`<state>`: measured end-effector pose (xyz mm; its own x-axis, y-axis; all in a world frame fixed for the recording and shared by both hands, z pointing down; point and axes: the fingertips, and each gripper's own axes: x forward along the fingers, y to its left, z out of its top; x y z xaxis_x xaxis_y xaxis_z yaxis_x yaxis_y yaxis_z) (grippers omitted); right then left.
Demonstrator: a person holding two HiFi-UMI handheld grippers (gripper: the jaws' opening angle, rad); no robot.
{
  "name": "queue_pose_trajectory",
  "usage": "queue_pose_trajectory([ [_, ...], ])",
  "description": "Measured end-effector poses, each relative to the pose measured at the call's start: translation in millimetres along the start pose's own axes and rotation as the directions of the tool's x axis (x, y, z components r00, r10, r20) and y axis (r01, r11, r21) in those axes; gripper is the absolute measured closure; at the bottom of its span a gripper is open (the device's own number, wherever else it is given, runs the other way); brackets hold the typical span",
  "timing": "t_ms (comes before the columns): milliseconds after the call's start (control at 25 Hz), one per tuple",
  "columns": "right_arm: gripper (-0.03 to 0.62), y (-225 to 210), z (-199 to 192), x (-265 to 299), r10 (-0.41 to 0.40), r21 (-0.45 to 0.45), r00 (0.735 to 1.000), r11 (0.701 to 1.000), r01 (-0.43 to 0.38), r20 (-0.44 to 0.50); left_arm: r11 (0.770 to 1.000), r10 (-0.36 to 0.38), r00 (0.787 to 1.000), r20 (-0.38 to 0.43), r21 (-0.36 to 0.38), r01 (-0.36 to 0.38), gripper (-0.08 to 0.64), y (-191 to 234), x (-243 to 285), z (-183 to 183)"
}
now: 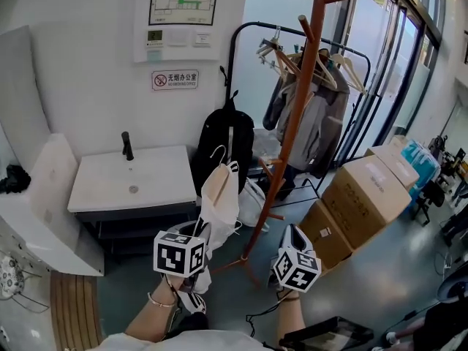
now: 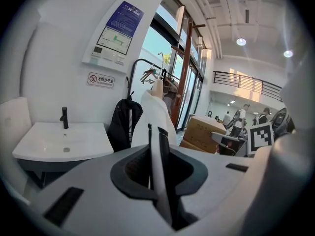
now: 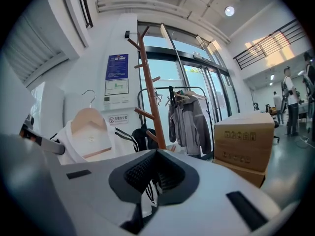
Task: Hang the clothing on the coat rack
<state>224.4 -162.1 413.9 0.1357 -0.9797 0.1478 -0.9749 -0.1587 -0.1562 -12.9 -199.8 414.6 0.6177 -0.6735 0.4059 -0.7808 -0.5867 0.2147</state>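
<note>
A white garment (image 1: 219,196) with black stripes hangs on a wooden hanger (image 3: 88,127). My left gripper (image 1: 199,229) holds it up from below, left of the brown wooden coat rack (image 1: 296,101). In the left gripper view the gripper (image 2: 155,130) is shut on a white fold of the garment (image 2: 155,107), and the coat rack (image 2: 186,77) stands just behind. My right gripper (image 1: 292,232) is low, near the rack's foot. In its own view the right gripper (image 3: 156,152) is shut with striped cloth (image 3: 149,193) between the jaws, and the coat rack (image 3: 150,82) rises straight ahead.
A white sink unit (image 1: 131,178) stands to the left, with a black backpack (image 1: 223,141) beside it. Behind the coat rack a black clothes rail (image 1: 314,101) carries jackets. Cardboard boxes (image 1: 365,196) sit on the floor to the right. People stand far off (image 2: 238,122).
</note>
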Motion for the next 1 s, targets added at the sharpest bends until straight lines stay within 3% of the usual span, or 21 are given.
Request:
queue_pose_trajectory([
  [640,0.569,-9,43,112,-0.134,-0.001,0.990,0.991,0.134,0.050,0.989,-0.139,0.990,-0.022,0.051,0.140,0.508,51,111,78],
  [1000,0.569,-38,37,137,-0.212,-0.012,0.977,0.977,0.213,0.024,0.976,-0.172,0.984,-0.042,0.130,0.176,0.508,58,163,98],
])
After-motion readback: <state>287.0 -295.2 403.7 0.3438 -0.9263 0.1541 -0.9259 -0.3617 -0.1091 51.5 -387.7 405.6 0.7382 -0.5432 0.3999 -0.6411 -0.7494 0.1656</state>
